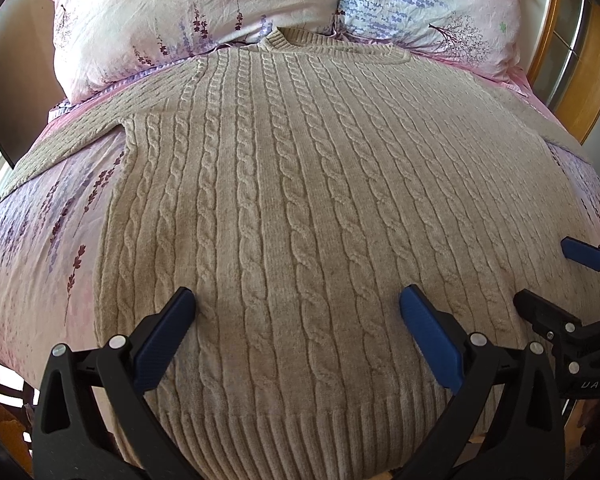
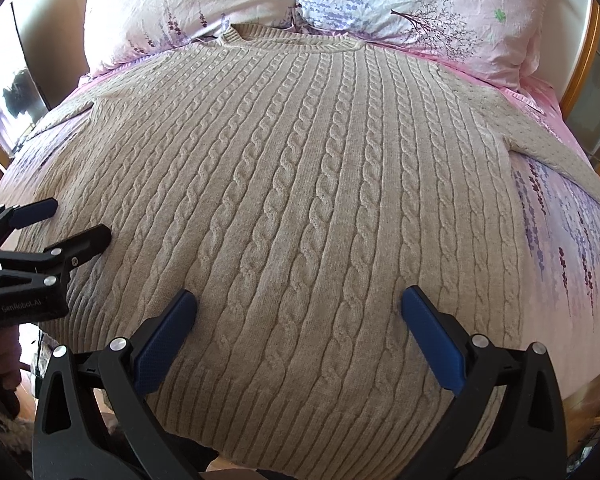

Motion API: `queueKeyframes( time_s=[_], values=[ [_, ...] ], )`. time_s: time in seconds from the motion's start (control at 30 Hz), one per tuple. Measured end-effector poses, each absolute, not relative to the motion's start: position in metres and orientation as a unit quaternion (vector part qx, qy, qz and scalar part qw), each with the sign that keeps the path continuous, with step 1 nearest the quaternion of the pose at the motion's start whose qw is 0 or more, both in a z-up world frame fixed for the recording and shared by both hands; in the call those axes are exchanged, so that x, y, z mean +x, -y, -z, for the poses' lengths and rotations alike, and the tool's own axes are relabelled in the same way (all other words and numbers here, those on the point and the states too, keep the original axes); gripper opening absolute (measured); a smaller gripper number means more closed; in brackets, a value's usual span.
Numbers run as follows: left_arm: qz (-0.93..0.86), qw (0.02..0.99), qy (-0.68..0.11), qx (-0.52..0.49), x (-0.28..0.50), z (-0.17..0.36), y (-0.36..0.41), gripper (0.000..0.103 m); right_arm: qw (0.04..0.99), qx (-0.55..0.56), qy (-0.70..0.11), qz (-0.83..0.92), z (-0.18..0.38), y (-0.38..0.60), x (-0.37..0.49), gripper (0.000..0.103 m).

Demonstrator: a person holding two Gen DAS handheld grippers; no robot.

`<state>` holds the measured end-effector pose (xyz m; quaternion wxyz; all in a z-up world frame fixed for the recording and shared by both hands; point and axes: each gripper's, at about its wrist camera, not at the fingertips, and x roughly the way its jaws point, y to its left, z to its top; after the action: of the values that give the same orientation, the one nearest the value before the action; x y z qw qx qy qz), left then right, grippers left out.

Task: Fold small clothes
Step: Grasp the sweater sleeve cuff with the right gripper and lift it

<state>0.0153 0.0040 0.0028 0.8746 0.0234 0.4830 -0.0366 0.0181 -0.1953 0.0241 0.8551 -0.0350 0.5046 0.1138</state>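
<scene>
The left gripper point(image 1: 296, 300) is wide open, just above the bottom part of the sweater point(image 1: 300, 184). The right gripper point(image 2: 298, 304) is wide open too, beside it over the same end. The tan sweater lies flat on the bed sheet point(image 1: 40, 248), sleeves out to both sides. Its neck reaches two flowery pillows point(image 2: 432, 12) at the far end.
</scene>
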Motion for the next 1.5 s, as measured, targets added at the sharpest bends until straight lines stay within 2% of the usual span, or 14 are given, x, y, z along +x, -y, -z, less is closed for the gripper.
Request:
queueKeyframes(
  time_s=[0.2,0.37,0.47,0.53,0.73,0.8,0.9,1.17,1.2,1.23,1.27,1.3,1.5],
  values=[
    [0.041,0.870,-0.491,0.004,0.034,-0.006,-0.010,0.101,0.855,0.021,-0.505,-0.112,-0.033,0.222,0.037,0.102],
    [0.039,0.871,-0.487,-0.044,0.056,-0.012,-0.021,0.101,0.861,0.161,-0.481,-0.034,-0.045,0.315,0.079,0.102],
    [0.037,0.872,-0.485,-0.063,0.071,-0.016,-0.023,0.101,0.846,0.273,-0.458,0.010,-0.046,0.387,0.102,0.088],
    [0.035,0.868,-0.490,-0.067,0.081,-0.016,-0.022,0.101,0.829,0.348,-0.436,0.045,-0.041,0.432,0.114,0.075],
    [0.033,0.861,-0.504,-0.059,0.111,-0.015,-0.012,0.101,0.756,0.520,-0.371,0.144,-0.009,0.532,0.128,0.063],
    [0.023,0.859,-0.507,-0.066,0.118,-0.014,-0.012,0.101,0.743,0.534,-0.365,0.172,0.000,0.549,0.129,0.059],
    [0.012,0.858,-0.508,-0.074,0.125,-0.012,-0.013,0.101,0.733,0.559,-0.343,0.182,0.009,0.568,0.131,0.048],
    [-0.007,0.860,-0.503,-0.084,0.130,-0.007,-0.013,0.101,0.729,0.573,-0.309,0.214,0.015,0.603,0.137,0.035],
    [-0.008,0.860,-0.503,-0.086,0.130,-0.006,-0.013,0.101,0.730,0.571,-0.306,0.218,0.016,0.606,0.137,0.030],
    [-0.008,0.860,-0.502,-0.089,0.131,-0.006,-0.013,0.101,0.732,0.561,-0.313,0.226,0.017,0.608,0.139,0.018],
    [-0.008,0.860,-0.501,-0.092,0.131,-0.006,-0.014,0.101,0.736,0.548,-0.323,0.231,0.017,0.608,0.141,0.011],
    [-0.007,0.861,-0.500,-0.096,0.131,-0.006,-0.015,0.101,0.742,0.536,-0.329,0.231,0.015,0.607,0.146,0.009],
    [0.015,0.865,-0.477,-0.153,0.125,-0.006,-0.031,0.101,0.820,0.463,-0.302,0.150,-0.040,0.566,0.159,0.008]
  ],
)
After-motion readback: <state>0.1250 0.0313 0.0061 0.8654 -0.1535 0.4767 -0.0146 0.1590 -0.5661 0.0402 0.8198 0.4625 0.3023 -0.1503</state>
